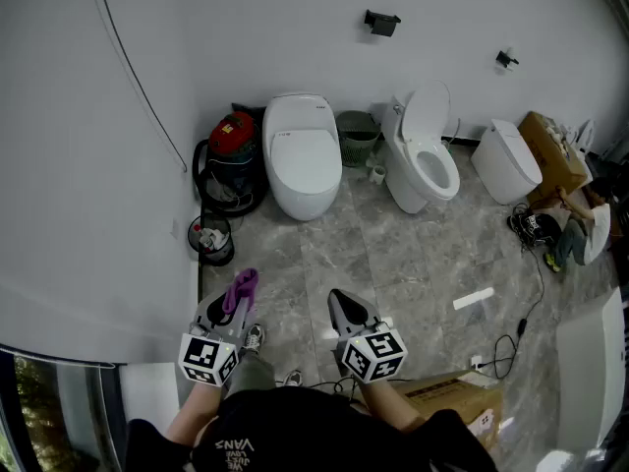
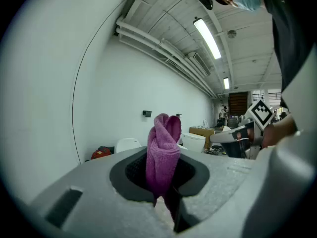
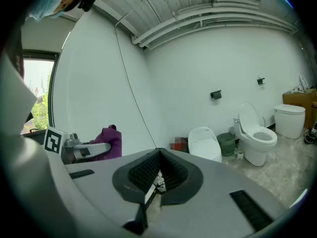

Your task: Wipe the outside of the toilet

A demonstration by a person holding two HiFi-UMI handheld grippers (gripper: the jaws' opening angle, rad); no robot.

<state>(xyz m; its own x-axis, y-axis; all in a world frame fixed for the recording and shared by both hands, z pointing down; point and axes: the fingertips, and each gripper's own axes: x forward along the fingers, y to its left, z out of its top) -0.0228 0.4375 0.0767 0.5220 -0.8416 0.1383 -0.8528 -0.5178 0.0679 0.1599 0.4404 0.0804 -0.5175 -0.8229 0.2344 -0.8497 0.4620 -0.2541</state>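
Left gripper [image 1: 229, 315] is clamped on the purple cloth [image 2: 162, 152], which sticks up out of the jaws in a bunched roll. The right gripper [image 3: 156, 175] is alongside, jaws pressed together on nothing. Both hang well short of the closed-lid toilet [image 1: 302, 155], which stands straight ahead against the wall, its long axis running from the wall toward the person. The cloth gripper lines up just left of that toilet's front, so it looks the nearer one for the wipe. An open-lid toilet [image 1: 423, 155] stands to the right of it.
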